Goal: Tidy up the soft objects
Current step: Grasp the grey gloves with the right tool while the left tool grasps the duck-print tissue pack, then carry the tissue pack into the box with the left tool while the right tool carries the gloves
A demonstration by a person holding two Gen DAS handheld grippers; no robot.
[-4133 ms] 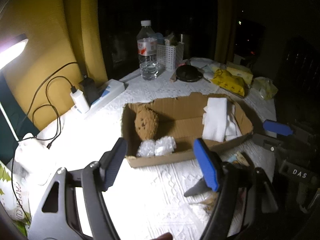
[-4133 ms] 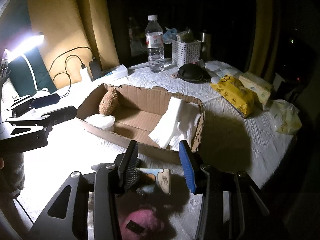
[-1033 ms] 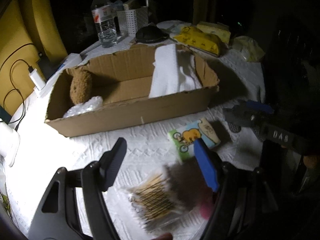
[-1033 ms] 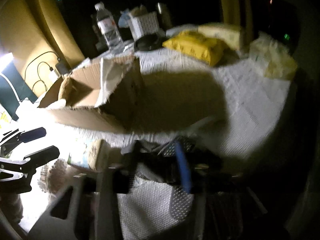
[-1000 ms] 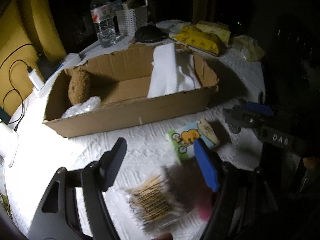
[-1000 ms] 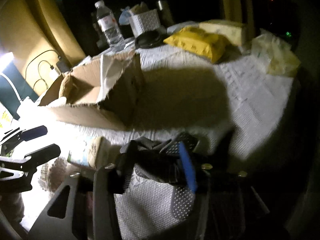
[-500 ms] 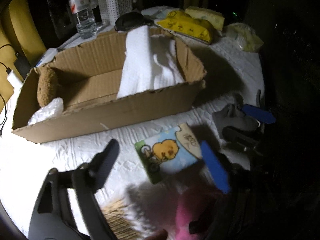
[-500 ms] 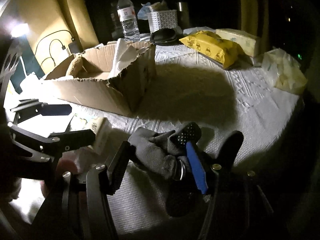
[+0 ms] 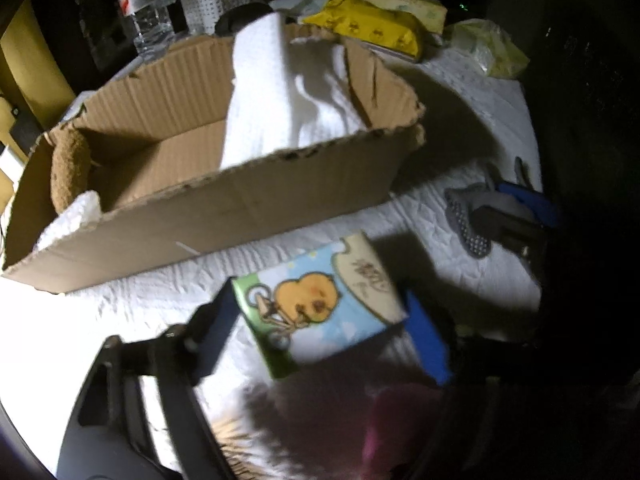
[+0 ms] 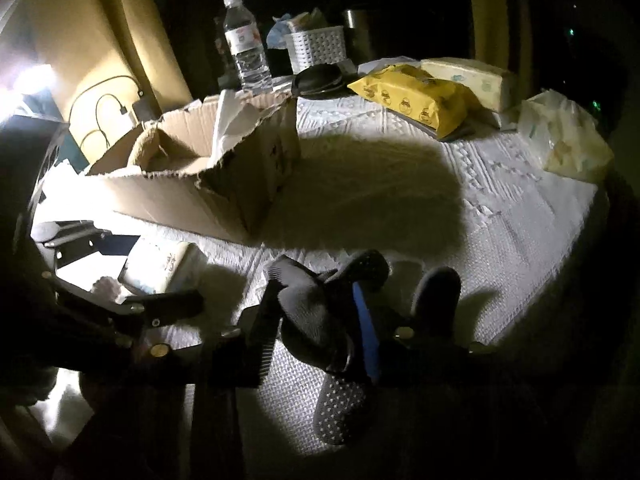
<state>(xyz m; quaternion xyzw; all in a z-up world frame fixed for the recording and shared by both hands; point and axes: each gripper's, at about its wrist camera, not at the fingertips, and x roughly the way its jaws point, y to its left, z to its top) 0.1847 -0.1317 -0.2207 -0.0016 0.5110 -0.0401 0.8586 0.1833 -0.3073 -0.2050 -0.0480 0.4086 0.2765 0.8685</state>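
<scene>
Your left gripper (image 9: 320, 332) has dropped around the tissue pack (image 9: 320, 304), mid-frame; your right gripper (image 10: 320, 320) has clamped the grey glove (image 10: 316, 316), lower centre.

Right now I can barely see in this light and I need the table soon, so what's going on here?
Someone is sorting soft things into a cardboard box with a gripper in each hand. The left gripper straddles a cartoon tissue pack lying on the tablecloth, its fingers on either side. The right gripper is closed on a grey dotted sock. The box already holds a white towel and a brown plush toy.
</scene>
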